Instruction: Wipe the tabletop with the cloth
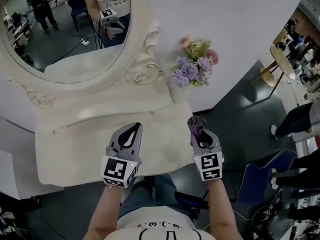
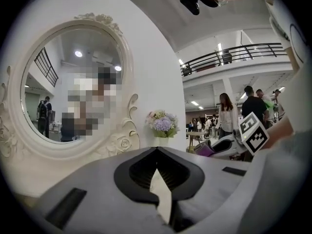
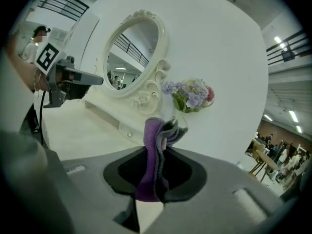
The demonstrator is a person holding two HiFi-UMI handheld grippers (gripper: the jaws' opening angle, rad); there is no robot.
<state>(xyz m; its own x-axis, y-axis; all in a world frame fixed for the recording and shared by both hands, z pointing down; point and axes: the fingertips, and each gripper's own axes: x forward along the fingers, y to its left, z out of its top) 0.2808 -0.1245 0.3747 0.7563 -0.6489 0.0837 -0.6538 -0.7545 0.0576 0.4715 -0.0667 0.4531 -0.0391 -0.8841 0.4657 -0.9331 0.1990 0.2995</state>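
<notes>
Head view showed the right gripper squeezed tight on a purple and grey cloth, which stuck up out of its jaws over the 3 o'clock end of the cream table. Left gripper view showed the left gripper closed with nothing in it, its jaw tips pressed together, and it was held over the front of the table at 9 o'clock from the right one. At the back of the table a big round mirror stood at 11 o'clock and a bunch of flowers stood at 1 o'clock.
</notes>
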